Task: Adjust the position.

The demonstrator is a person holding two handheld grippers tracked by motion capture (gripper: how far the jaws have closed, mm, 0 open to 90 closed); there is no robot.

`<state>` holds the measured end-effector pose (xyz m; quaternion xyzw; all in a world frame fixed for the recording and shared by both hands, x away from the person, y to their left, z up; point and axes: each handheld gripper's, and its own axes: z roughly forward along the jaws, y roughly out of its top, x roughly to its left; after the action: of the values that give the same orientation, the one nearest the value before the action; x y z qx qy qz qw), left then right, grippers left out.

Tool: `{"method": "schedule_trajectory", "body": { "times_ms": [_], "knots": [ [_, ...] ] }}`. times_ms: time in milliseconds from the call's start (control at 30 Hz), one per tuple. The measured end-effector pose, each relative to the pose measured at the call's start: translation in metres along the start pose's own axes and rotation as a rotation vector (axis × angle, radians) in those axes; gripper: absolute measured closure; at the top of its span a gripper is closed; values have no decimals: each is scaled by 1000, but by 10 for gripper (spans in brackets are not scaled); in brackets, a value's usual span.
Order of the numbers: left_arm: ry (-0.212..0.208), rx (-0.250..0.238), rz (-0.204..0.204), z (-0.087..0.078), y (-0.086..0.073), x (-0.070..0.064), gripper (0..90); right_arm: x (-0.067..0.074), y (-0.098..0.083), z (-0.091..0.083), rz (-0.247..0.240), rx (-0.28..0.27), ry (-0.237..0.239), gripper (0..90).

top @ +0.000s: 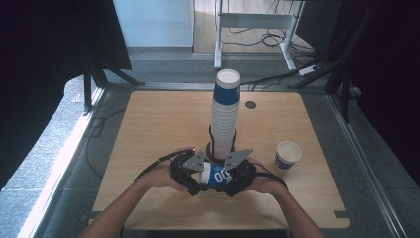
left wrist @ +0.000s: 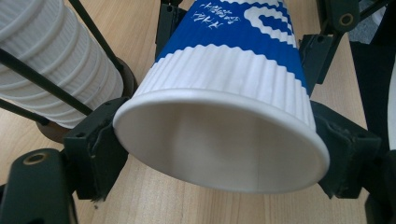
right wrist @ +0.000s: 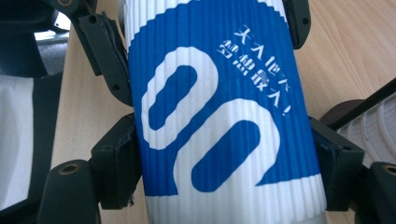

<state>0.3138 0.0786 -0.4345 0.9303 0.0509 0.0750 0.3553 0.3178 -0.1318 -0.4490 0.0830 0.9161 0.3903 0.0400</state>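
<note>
Both hand-held grippers, left and right, are clamped on one cup lying sideways just above the near counter, so stacking it on the tall stack behind looks still undone.

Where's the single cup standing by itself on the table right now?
In the high view, the lone cup stands upright on the table's right side, apart from the tall cup stack and right of the person's hands.
</note>
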Motion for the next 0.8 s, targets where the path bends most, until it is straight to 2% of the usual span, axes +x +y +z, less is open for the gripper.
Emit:
{"method": "schedule_trajectory", "body": {
  "times_ms": [233,333,367,533,633,800],
  "knots": [
    [7,-13,-6,1,-1,-1,140,2,-1,-1,-25,8,-13,259],
    [7,-26,-10,0,-1,-1,127,2,-2,-3,-24,-16,-15,262],
    [19,-34,-12,0,-1,-1,121,2,-4,-4,-18,-35,-17,263],
    [32,-113,-71,-7,-6,0,97,1,-8,-9,-3,-91,-27,265],
    [33,-132,-87,-9,-9,0,90,0,-9,-11,1,-108,-35,265],
    [51,-199,-154,-14,-18,-1,83,-1,-11,-16,13,-155,-56,265]
  ]
}}
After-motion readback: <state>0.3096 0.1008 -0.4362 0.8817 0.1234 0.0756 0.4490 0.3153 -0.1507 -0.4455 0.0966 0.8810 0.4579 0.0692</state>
